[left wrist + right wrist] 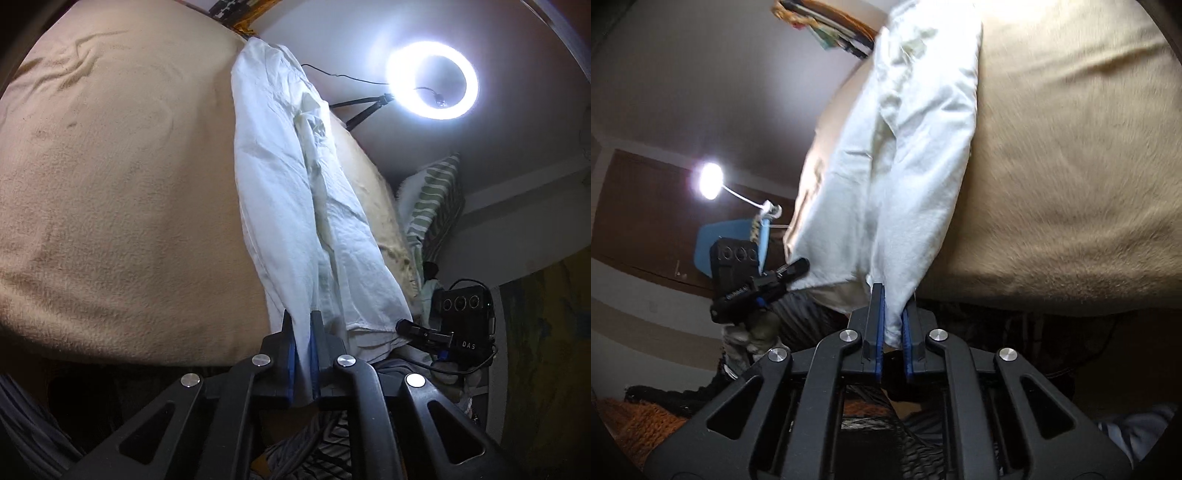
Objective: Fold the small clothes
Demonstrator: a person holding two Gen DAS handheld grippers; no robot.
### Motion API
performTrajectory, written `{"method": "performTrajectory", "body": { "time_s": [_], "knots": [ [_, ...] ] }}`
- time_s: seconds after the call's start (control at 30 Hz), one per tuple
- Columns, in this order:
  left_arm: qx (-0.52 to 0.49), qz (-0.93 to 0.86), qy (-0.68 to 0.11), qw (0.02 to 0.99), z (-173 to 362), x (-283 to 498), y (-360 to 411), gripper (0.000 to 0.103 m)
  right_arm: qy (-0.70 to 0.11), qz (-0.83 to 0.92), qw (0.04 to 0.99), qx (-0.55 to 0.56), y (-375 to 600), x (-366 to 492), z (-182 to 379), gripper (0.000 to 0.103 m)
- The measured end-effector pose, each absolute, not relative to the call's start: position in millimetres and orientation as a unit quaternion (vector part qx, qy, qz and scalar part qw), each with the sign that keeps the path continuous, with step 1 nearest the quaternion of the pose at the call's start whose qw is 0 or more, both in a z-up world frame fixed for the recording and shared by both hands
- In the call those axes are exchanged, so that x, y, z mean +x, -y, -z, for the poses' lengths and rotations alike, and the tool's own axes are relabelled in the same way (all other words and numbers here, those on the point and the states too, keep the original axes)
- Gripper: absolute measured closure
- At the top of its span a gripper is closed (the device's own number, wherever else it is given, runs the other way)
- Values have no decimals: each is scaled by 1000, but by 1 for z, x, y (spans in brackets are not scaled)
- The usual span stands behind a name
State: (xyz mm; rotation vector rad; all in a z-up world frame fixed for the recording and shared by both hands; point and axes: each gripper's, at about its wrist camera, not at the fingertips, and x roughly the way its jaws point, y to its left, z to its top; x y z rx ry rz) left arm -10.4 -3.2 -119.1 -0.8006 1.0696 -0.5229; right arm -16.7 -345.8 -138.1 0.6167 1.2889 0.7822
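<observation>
A small white garment [295,206] lies stretched lengthwise over a tan fleece blanket [110,184]. My left gripper [303,321] is shut on one near corner of it, cloth pinched between the blue pads. In the right wrist view the same white garment [908,166] runs away from me over the blanket [1071,166], and my right gripper [894,295] is shut on its other near corner. Each view shows the other gripper at the garment's near edge: the right gripper [424,332] and the left gripper [775,280].
A lit ring light [432,81] on a stand is behind the bed. A striped pillow [432,199] lies at the far right. A desk lamp [711,181] and a blue chair [731,240] stand to the left. The blanket's near edge drops off below the grippers.
</observation>
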Motion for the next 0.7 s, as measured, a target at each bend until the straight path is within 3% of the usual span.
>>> {"method": "performTrajectory", "body": {
  "time_s": [0.23, 0.7],
  "knots": [
    [-375, 233, -513, 737, 136, -3, 2, 101, -607, -321, 670, 282, 343, -11, 157, 95],
    [-365, 262, -464, 763, 86, 36, -11, 101, -542, -351, 705, 294, 348, 25, 104, 95]
  ]
}}
